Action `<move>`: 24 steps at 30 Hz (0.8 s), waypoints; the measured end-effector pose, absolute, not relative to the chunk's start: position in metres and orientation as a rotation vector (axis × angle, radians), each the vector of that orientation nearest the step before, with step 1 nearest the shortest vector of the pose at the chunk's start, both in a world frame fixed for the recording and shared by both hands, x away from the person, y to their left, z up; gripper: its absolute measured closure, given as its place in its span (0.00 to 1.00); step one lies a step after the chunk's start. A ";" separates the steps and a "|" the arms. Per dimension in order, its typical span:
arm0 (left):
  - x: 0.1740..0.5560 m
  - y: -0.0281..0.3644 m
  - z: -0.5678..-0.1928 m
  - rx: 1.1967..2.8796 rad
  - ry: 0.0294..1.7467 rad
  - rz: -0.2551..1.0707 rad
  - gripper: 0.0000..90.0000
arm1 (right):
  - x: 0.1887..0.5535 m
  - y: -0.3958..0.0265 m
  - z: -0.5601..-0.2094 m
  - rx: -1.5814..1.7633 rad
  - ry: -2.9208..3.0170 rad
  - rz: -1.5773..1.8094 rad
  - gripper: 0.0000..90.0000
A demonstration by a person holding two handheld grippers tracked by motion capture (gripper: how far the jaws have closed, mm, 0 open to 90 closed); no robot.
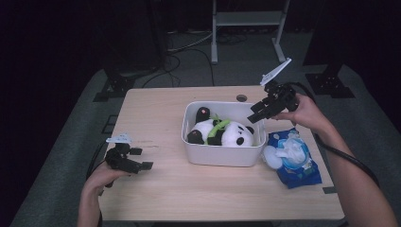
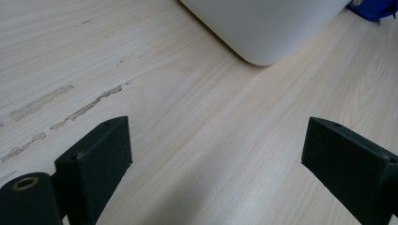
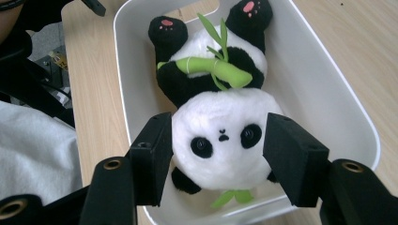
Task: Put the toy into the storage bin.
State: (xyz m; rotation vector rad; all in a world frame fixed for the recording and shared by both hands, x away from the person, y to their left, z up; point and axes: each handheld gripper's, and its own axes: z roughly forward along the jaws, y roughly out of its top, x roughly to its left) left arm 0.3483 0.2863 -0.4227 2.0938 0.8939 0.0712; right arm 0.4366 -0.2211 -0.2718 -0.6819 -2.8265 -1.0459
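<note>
A black and white panda plush (image 1: 222, 132) holding a green bamboo stalk lies on its back inside a white bin (image 1: 222, 157) in the middle of the table. My right gripper (image 1: 251, 113) hovers over the bin's far right corner, tilted down at the panda. In the right gripper view the panda's head (image 3: 220, 140) appears between the spread jaws of the right gripper (image 3: 218, 154), and the pads stand apart from it. My left gripper (image 1: 143, 158) rests low over the bare table at the left, open and empty. The left gripper (image 2: 216, 159) faces the bin's corner (image 2: 263, 28).
A blue pack of wet wipes (image 1: 295, 158) lies right of the bin, its edge (image 2: 375, 7) seen past the bin. The wooden table (image 1: 156, 118) is bare on the left and front. A metal stand (image 1: 246, 19) is on the floor behind.
</note>
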 end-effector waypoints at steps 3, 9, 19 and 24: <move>0.349 0.286 -0.423 2.097 0.892 0.070 0.08 | 0.434 -0.226 -0.273 -0.696 -2.825 -1.050 0.44; 0.349 0.287 -0.424 2.096 0.893 0.063 0.08 | 0.431 -0.237 -0.275 -0.736 -2.810 -1.074 0.42; 0.349 0.286 -0.425 2.102 0.891 0.065 0.08 | 0.424 -0.255 -0.279 -0.798 -2.790 -1.106 0.37; 0.349 0.285 -0.425 2.104 0.891 0.064 0.08 | 0.420 -0.263 -0.281 -0.821 -2.787 -1.121 0.36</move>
